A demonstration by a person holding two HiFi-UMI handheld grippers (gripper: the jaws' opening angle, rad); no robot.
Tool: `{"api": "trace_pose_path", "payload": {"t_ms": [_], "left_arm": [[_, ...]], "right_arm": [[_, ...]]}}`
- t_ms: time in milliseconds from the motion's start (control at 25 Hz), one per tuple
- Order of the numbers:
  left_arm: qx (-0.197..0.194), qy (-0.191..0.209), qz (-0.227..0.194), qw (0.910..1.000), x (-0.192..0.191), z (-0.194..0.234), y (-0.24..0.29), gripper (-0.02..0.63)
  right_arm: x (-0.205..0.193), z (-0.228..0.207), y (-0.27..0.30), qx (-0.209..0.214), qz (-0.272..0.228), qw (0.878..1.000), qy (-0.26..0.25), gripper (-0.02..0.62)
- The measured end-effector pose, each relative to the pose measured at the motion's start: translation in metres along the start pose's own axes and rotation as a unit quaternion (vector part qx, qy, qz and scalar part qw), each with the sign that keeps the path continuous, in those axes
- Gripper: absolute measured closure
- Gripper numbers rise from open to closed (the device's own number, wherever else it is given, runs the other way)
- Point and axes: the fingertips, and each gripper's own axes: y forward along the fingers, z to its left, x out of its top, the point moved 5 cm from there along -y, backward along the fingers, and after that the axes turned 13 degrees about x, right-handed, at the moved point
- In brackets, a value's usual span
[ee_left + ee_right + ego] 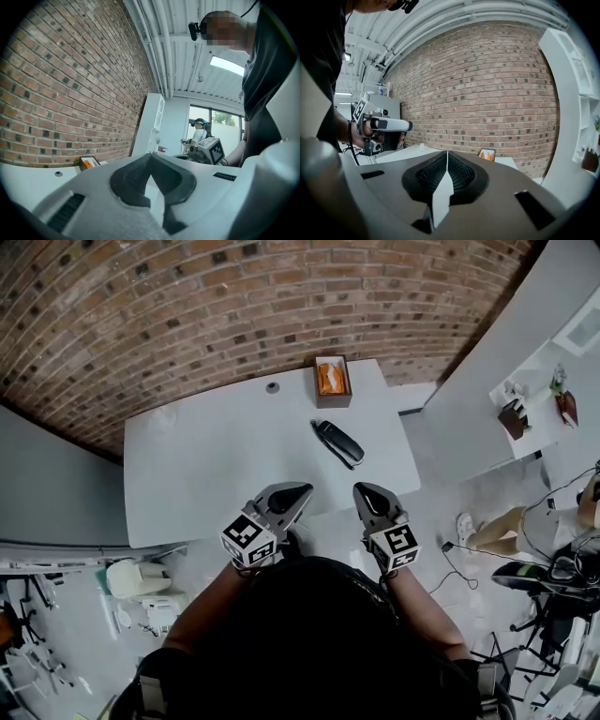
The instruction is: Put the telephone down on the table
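Person [319, 634]: head and dark shoulders fill the bottom centre of the head view, with both forearms reaching up-frame.
Left gripper [298, 491]: lower centre, just left of the midline. Its jaws are clenched tip to tip with nothing between them, and the tip pokes just over the table's near edge.
Right gripper [362, 491]: lower centre, just right of the midline, beside the left one with a gap between them. Its jaws are pressed together and empty, and the tip is also at the near edge.
Table [206, 465]: white top across mid-frame. The near edge slants from lower left up to the right, and the right edge runs up toward the box. The left half is bare and wide open.
Telephone [337, 442]: black handset lying flat on the table's right half, slanted from upper left to lower right. It is up-frame of both grippers and apart from them. Bare strips of tabletop separate it from the right edge and the near edge.
Box [332, 380]: brown and open, with orange contents, at the table's far edge. It is up-frame of the telephone and apart from it.
Round fitting [273, 387]: small and grey, near the far edge, left of the box.
Brick wall [187, 306]: fills the top of the frame, directly behind the far edge.
Floor [422, 442]: a grey lane right of the table, bounded by a white partition [506, 362].
Second person [506, 526]: at the right edge of the frame among cables, well apart from the table.
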Motion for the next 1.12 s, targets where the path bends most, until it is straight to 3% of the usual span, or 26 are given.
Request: {"api": "trace_pose_path", "payload": {"t_ms": [240, 520, 880, 1120], "left_arm": [[0.007, 0.025, 0.016, 0.9995, -0.017, -0.064, 0.001, 0.600], [0.036, 0.013, 0.021, 0.9990, -0.039, -0.140, -0.026, 0.600], [0.092, 0.010, -0.008, 0.9957, -0.053, -0.197, -0.070, 0.600], [0.095, 0.002, -0.019, 0.9953, -0.061, -0.210, -0.082, 0.600]], "right_arm": [[-0.025, 0.014, -0.046, 0.031, -0.001, 0.999, 0.007, 0.574], [-0.047, 0.045, -0.105, 0.066, -0.009, 0.998, 0.009, 0.575], [-0.052, 0.091, -0.159, 0.090, -0.022, 0.996, 0.011, 0.575], [-0.051, 0.109, -0.172, 0.095, -0.019, 0.995, -0.001, 0.577]]}}
